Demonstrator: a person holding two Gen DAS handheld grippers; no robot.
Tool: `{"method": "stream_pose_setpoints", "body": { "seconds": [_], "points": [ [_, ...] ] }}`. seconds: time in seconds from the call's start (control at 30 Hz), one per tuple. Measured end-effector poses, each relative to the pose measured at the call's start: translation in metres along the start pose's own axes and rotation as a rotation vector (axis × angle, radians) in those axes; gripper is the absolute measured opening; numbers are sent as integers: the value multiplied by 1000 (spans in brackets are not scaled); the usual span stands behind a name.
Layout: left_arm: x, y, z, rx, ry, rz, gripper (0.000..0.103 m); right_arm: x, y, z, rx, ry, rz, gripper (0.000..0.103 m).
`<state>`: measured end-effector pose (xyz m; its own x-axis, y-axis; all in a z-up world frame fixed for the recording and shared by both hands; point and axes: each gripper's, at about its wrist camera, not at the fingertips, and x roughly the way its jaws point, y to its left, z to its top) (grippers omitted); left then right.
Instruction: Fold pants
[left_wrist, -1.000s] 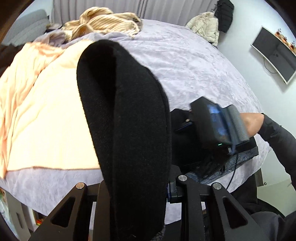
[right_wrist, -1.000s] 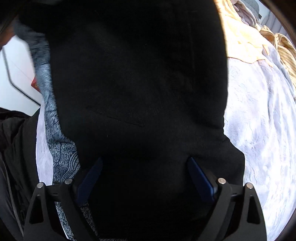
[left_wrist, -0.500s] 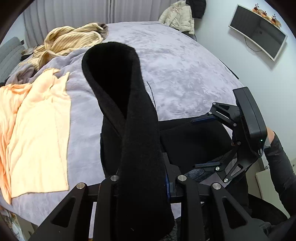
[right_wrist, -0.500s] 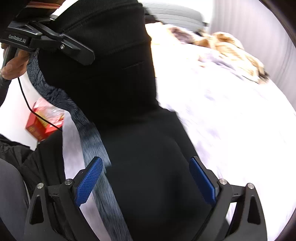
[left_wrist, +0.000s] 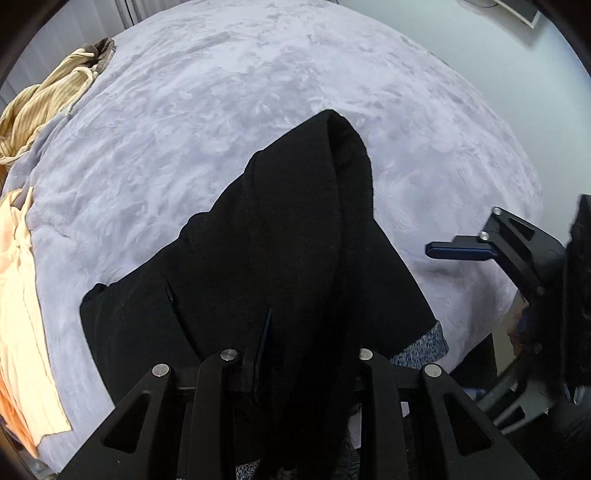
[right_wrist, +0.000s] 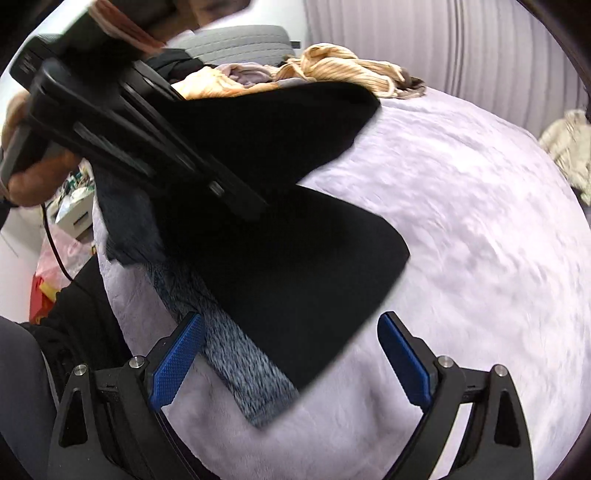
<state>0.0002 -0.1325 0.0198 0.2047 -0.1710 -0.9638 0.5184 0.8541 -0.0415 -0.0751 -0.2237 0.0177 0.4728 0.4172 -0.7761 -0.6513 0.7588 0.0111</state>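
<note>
The black pants (left_wrist: 288, 266) with a grey speckled lining (right_wrist: 243, 369) lie partly on the lilac bedspread (left_wrist: 258, 74). My left gripper (left_wrist: 295, 354) is shut on a fold of the pants, which drapes over its fingers and hides the pads. In the right wrist view the left gripper (right_wrist: 236, 199) holds the black cloth (right_wrist: 295, 258) up above the bed. My right gripper (right_wrist: 291, 358) is open and empty, its blue pads (right_wrist: 177, 358) just clear of the pants' near edge. It shows at the right edge of the left wrist view (left_wrist: 461, 251).
A peach garment (left_wrist: 22, 314) lies at the bed's left side. A tan ribbed garment (right_wrist: 347, 70) is heaped at the far end, with a grey pillow (right_wrist: 236, 40) behind. A cream jacket (right_wrist: 569, 147) is at far right. A red bag (right_wrist: 44, 291) sits on the floor at left.
My right gripper has let go of the pants and drawn back to the right. My left gripper has carried its fold forward and lower over the bed.
</note>
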Motion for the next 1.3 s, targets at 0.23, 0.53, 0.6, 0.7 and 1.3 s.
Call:
{"method": "stream_pose_setpoints", "body": {
  "seconds": [0.23, 0.53, 0.6, 0.7, 1.3],
  "points": [
    [22, -27, 9, 46, 23, 76, 57, -11, -5, -30, 81, -54, 37, 96],
    [-36, -15, 13, -16, -57, -181, 81, -18, 3, -39, 197, -176, 243, 101],
    [-53, -12, 10, -49, -112, -211, 81, -17, 2, -39, 234, -205, 290, 101],
    [-58, 1, -2, -101, -184, -144, 81, -11, -5, -33, 310, -233, 336, 101],
    [-4, 103, -70, -389, -205, -8, 81, 24, -43, -32, 573, -103, 219, 25]
  ]
}}
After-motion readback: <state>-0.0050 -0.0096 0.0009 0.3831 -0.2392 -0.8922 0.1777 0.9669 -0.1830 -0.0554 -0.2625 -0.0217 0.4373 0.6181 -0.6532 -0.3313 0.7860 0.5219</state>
